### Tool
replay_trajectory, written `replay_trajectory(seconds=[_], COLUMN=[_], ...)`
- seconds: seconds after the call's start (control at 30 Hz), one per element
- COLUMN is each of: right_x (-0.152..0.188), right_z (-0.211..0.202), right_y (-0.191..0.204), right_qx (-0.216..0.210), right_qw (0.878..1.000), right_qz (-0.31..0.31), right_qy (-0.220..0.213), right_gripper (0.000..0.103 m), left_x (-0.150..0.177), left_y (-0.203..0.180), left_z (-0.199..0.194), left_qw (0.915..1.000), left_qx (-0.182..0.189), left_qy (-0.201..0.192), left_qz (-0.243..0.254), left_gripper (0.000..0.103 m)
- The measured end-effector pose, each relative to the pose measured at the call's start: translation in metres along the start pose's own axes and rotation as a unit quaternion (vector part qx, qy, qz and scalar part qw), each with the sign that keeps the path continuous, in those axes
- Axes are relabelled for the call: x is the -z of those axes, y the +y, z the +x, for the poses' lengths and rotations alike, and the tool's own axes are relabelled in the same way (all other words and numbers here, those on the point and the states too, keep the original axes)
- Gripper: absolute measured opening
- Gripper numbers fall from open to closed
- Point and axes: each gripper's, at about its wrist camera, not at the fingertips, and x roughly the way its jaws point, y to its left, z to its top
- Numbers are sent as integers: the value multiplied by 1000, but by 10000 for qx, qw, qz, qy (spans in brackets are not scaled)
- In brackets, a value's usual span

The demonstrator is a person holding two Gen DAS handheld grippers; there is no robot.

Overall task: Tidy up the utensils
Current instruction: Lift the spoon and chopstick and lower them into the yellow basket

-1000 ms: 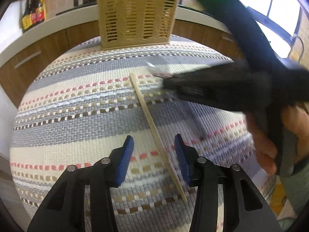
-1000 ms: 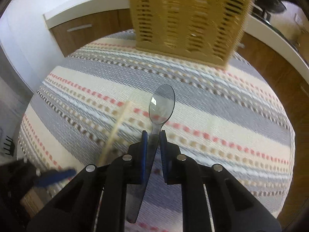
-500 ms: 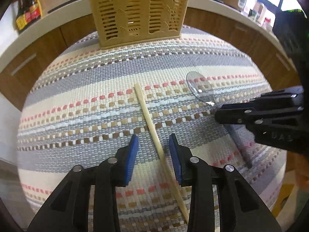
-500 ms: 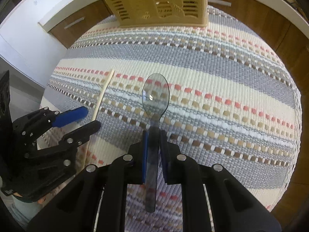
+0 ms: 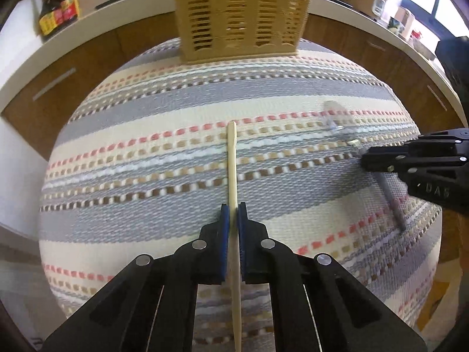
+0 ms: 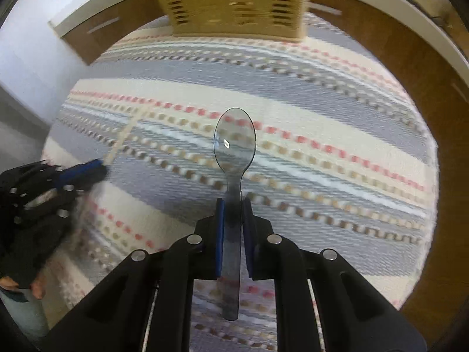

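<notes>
Your chopstick [image 5: 232, 164] runs lengthwise straight away from the left camera, far tip aimed at the slotted utensil basket [image 5: 243, 14] at the back edge of the striped cloth [image 5: 132, 146]; near end is cut off at the bottom of the frame. Your left gripper [image 5: 233, 214] has just been closing and its blue pads now pinch the chopstick on both sides, stick between the jaws, nearly fully closed. Clear plastic spoon [image 6: 234, 146] also points its bowl toward the basket, handle running back toward the right camera. Your right gripper [image 6: 233, 208] is clamped narrow on the spoon's handle, just behind the neck. In the left view the spoon is a blurred, see-through smear beside the right gripper, bowl hard to make out. In the right view the left gripper and chopstick are motion-blurred at the left edge. Can't tell if either utensil is touching the cloth.
</notes>
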Motion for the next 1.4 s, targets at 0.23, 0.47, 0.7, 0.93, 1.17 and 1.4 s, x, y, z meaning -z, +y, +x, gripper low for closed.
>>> replay_trajectory(seconds=[0.23, 0.47, 0.7, 0.93, 1.17, 1.4], right_x=[-6, -17, -13, -23, -46, -78], right_z=[3, 8, 7, -53, -110, -159], right_y=[-11, 8, 22, 3, -20, -36], right_qx=[-444, -269, -15, -517, -871, -1196], right_qw=[9985, 9978, 9988, 9947, 9766, 9491], right_qz=[119, -262, -430, -332, -174, 2], right_qy=[287, 545, 245, -822, -1959, -2914], right_gripper=[17, 26, 10, 10, 10, 10], left_x=[-8, -25, -26, -43, -77, -125], left_y=[5, -9, -20, -6, 10, 20], left_z=[1, 12, 6, -56, -118, -162], left_qw=[9986, 9896, 9961, 9916, 9591, 9201], left_qx=[325, 231, 104, 801, 1192, 1382], left_qy=[378, 1050, 513, -1010, -2538, -3632], left_qz=[163, 952, 712, 57, -388, -484], left_gripper=[11, 12, 4, 4, 4, 4])
